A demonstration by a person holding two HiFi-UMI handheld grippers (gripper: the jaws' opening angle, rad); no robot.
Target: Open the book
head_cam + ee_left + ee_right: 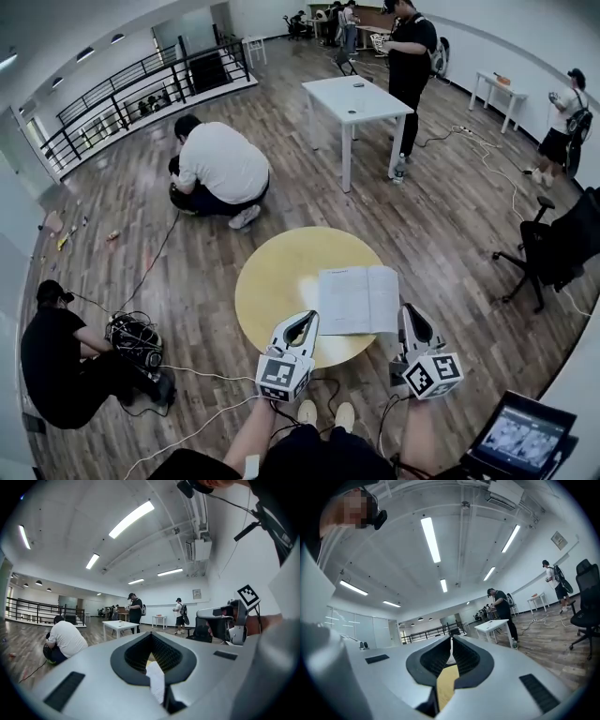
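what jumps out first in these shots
The open book, lying flat on the round yellow table in the middle of the head view, draws the eye first. The left gripper and right gripper hang at the table's near edge, one on either side of the book, both shut and empty. Behind them, a person in a white shirt crouches on the wooden floor.

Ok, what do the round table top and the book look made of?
Round table: probably wood or laminate, pale yellow, smooth with a dull sheen; no grain shows from here. Book: paper, lying open with flat, matte white pages and faint grey print.
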